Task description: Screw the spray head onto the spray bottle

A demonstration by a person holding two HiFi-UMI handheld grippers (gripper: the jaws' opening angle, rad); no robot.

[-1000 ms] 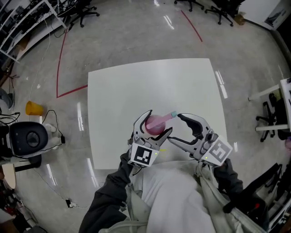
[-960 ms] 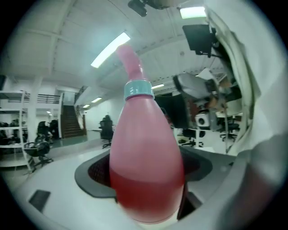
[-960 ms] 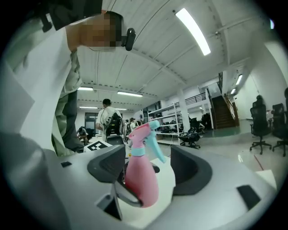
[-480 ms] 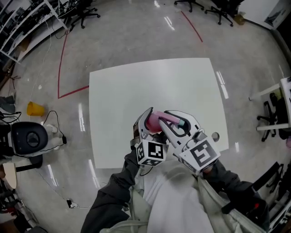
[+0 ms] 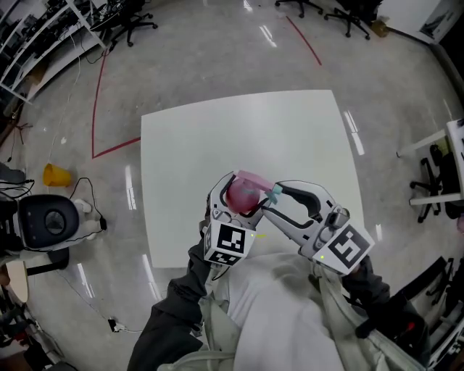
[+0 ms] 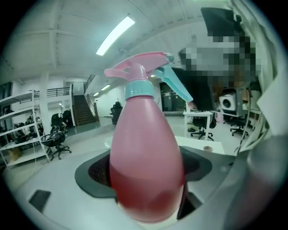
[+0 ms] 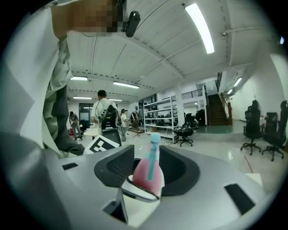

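A pink spray bottle (image 5: 245, 193) with a teal collar and a pink spray head (image 6: 139, 74) on its neck is held above the white table (image 5: 239, 123). My left gripper (image 5: 239, 197) is shut on the bottle's body (image 6: 146, 152). My right gripper (image 5: 272, 197) is at the bottle's right, around the spray head (image 7: 148, 173) and its teal trigger. Its jaws are opening and stand wider than the head between them. In the left gripper view the head sits upright on the bottle.
The table's near edge lies just under both grippers. On the floor to the left sit a yellow object (image 5: 52, 172) and a black device (image 5: 45, 221). Office chairs (image 5: 130, 18) stand beyond the table, and another white table's edge (image 5: 455, 145) shows at the right.
The right gripper came in from the right onto the spray head, then drew back a little to the right with its jaws wider. The left gripper kept hold of the bottle.
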